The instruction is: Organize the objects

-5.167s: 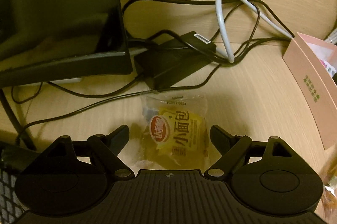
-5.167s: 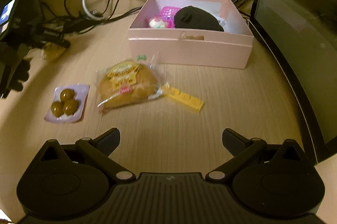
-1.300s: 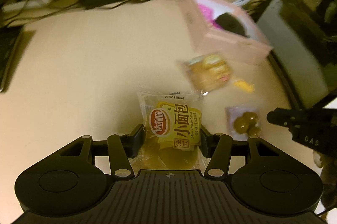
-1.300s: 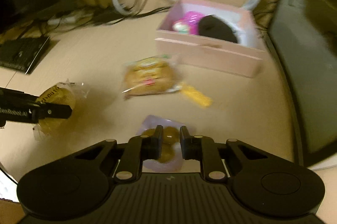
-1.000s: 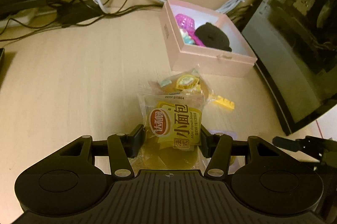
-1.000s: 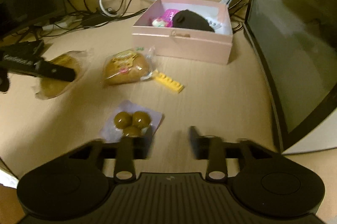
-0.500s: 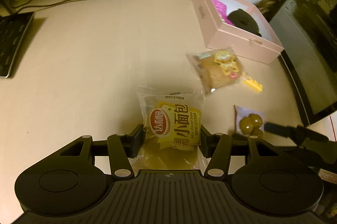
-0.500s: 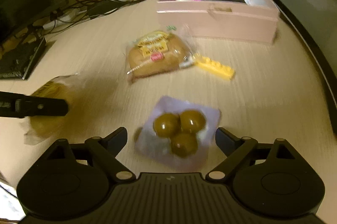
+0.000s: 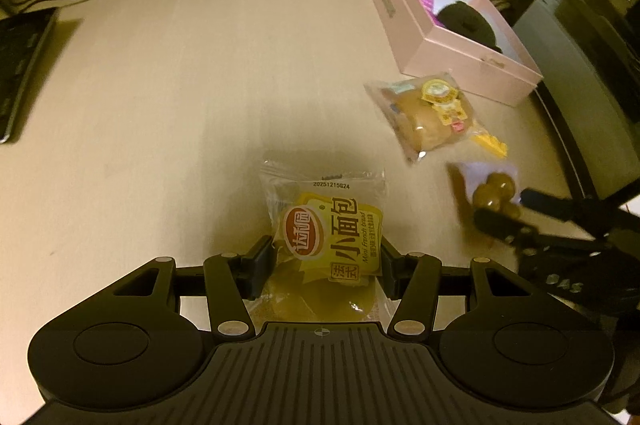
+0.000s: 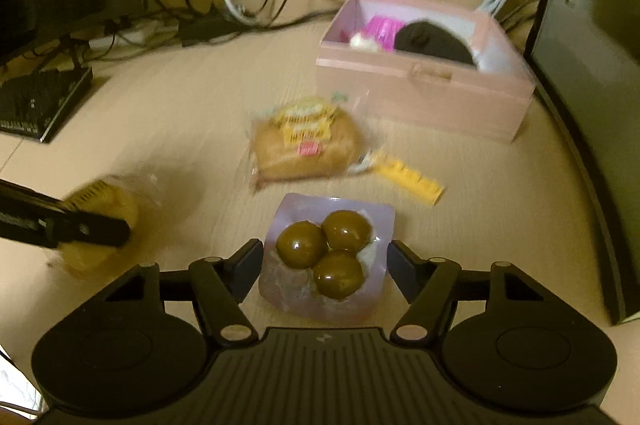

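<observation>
My left gripper (image 9: 324,261) is shut on a yellow mini bread packet (image 9: 332,237) and holds it over the desk; the packet also shows in the right wrist view (image 10: 100,221). My right gripper (image 10: 324,265) has its fingers on both sides of a lilac pack of three brown balls (image 10: 328,249), touching or nearly touching its edges. That pack also shows in the left wrist view (image 9: 490,189). A wrapped bun (image 10: 304,141) and a yellow brick (image 10: 408,177) lie beyond it. The open pink box (image 10: 424,97) holds a black item and pink things.
Cables (image 10: 256,1) and a power strip run along the back wall. A dark keyboard (image 10: 40,97) sits at the left. A computer case (image 10: 600,65) stands at the right, next to the pink box (image 9: 452,61).
My right gripper has moved forward and narrowed around the pack of brown balls. My left gripper still holds the bread packet and has shifted slightly over the desk.
</observation>
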Tool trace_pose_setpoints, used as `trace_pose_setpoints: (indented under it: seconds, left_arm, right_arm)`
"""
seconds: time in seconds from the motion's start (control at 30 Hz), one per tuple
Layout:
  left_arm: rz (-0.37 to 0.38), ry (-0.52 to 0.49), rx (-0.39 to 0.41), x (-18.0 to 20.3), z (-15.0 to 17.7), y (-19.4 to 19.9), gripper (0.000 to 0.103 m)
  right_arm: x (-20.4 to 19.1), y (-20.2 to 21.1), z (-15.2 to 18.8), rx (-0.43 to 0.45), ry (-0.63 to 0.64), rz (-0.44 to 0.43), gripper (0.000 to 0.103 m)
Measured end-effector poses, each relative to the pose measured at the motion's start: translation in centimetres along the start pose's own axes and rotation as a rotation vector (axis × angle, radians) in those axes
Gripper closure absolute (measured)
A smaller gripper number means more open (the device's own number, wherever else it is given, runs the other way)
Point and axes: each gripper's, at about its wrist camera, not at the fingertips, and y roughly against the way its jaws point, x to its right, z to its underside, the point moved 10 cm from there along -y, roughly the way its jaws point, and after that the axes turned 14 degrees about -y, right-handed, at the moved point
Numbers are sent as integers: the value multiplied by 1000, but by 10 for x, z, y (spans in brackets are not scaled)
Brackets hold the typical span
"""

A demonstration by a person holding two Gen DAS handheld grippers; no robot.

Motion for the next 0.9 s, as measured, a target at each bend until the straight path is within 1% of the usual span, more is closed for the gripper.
trace_pose_setpoints:
  seconds: [0.13, 0.2, 0.27, 0.37, 0.47, 0.53, 0.57, 0.63, 0.7, 0.73, 0.8, 0.83, 0.9]
  left_arm:
    - [36, -32, 3, 14, -11, -10, 45]
    - [61, -51, 27, 24, -22, -12, 45]
    - [95, -64, 70, 36, -40, -10, 45]
    - [136, -96, 154, 56, -82, -2, 45]
    - [138, -169, 222, 81, -142, 0, 45]
    - [135, -185, 251, 94, -182, -8, 45]
    - [135, -194, 266, 103, -206, -16, 45]
    - [138, -195, 289, 117, -243, -34, 45]
    - [164, -155, 302, 128, -282, -59, 45]
    - [179, -132, 285, 133, -295, -74, 44]
    - [151, -94, 197, 134, -310, -115, 45]
    - [128, -77, 177, 133, -314, -130, 45]
    - [114, -62, 206, 133, -321, -143, 46]
  right_arm:
    - [14, 23, -14, 32, -35, 14, 35]
    - [26, 35, -21, 48, -68, 23, 35]
    - [39, 46, -26, 63, -96, 35, 35]
    - [59, 57, -29, 84, -131, 48, 35]
    - [75, 63, -31, 97, -142, 51, 35]
    - [84, 66, -32, 106, -148, 52, 35]
    - [88, 67, -32, 112, -153, 49, 35]
    - [95, 68, -32, 123, -162, 41, 35]
    - [100, 69, -32, 125, -177, 30, 35]
    - [102, 68, -31, 119, -190, 18, 35]
    - [104, 64, -29, 103, -202, -5, 35]
    - [104, 63, -27, 99, -197, -10, 35]
    - [105, 61, -26, 98, -186, -15, 35]
